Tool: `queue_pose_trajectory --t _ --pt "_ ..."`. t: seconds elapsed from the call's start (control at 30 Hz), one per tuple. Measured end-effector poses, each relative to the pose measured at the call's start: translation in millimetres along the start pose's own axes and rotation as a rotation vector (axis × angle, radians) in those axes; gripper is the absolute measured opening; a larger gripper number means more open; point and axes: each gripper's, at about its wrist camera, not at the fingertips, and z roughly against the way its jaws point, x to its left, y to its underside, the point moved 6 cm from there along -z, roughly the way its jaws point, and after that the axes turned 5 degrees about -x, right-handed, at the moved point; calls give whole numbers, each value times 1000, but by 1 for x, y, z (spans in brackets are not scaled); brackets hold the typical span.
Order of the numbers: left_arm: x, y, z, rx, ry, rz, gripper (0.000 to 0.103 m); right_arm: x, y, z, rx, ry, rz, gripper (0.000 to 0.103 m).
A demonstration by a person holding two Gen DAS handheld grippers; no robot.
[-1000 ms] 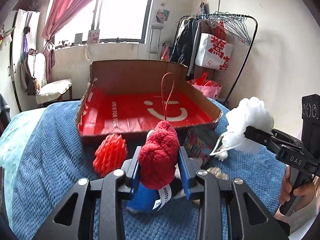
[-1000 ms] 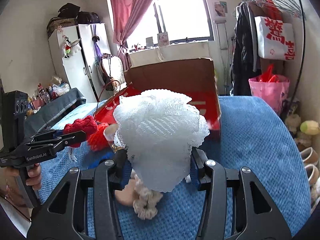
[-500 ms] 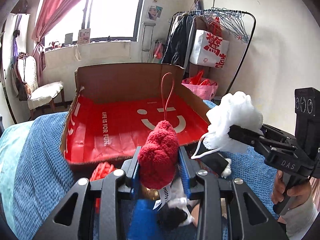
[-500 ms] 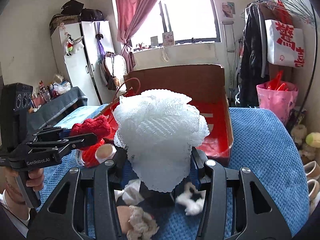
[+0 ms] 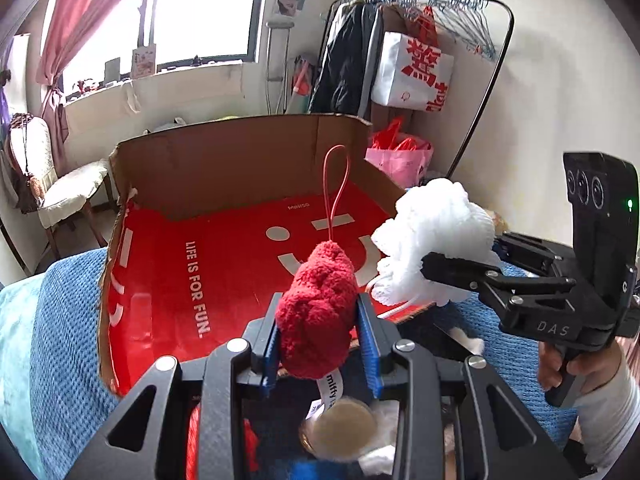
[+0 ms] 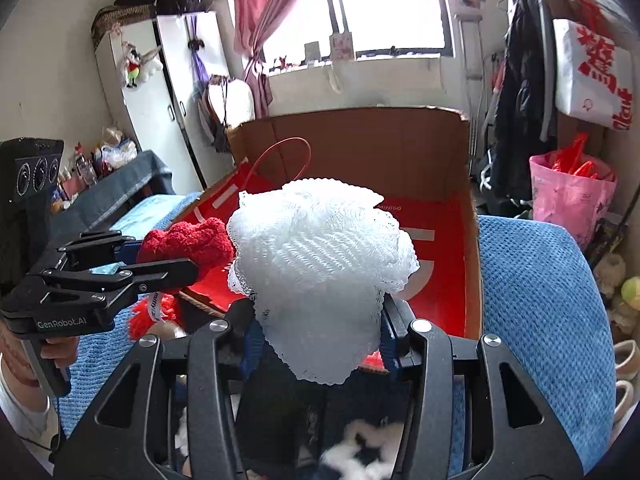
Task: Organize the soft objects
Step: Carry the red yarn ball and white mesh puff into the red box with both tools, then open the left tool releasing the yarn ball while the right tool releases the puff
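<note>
The left tool (image 5: 318, 336) was clamped on a red fuzzy plush (image 5: 316, 312), its blue pads pressed into both sides, a thin red loop (image 5: 336, 192) standing up from the top and a white label hanging below. The right tool (image 6: 320, 336) was clamped on a white mesh bath pouf (image 6: 320, 264), which bulged above and in front of the jaws. Both soft things hung at the near edge of an open cardboard box (image 5: 240, 168) with a red lining printed with a smiley face, which sat on a bed under a blue knit blanket (image 6: 536, 280). The two tools were side by side, the pouf just beside the plush. Other small soft items lay blurred on the blanket beneath the tools.
</note>
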Motion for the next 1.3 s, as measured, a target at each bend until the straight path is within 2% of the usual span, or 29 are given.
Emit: queue_pose_trajectory --t 0.27,0.43,0.73,0.93,1.17,1.3 --pt "20 -16 -44 96 -10 3 36 -12 -18 -45 112 11 40 45" --pt "36 -18 -75 187 7 40 36 -18 -22 -81 231 14 51 45" --pt "52 -14 -123 296 -43 46 36 -33 -18 -133 403 66 54 45" --pt "60 -9 -140 325 -50 88 38 -42 -18 -152 432 75 35 49" --pt "59 -5 -140 321 -49 93 39 -46 -18 -155 443 55 7 53" --pt "65 -7 -140 322 -57 102 49 -44 -19 -155 450 49 2 60"
